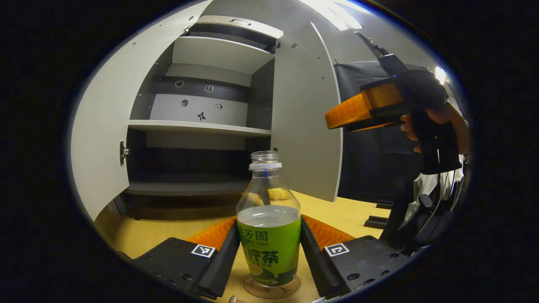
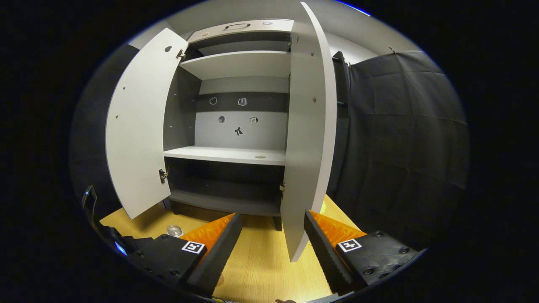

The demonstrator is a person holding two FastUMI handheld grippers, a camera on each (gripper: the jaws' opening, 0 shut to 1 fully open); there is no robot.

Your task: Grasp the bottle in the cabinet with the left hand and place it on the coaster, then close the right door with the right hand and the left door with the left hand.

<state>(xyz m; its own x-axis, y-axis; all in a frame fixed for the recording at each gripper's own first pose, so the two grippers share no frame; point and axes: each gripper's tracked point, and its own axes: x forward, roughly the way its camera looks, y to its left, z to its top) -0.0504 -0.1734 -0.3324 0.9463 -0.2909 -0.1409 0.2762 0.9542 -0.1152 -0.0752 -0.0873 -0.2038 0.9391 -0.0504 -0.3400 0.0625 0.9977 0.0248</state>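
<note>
Left gripper (image 1: 269,256): fingers flank the bottle (image 1: 269,227) close on both sides; whether they press it cannot be told. Bottle upright on coaster (image 1: 271,288) on the tabletop (image 1: 139,235). Right gripper (image 2: 269,248): fingers spread, empty, lower edge of right door (image 2: 309,147) between them. Left door (image 2: 137,126) and cabinet (image 2: 236,155) open.
</note>
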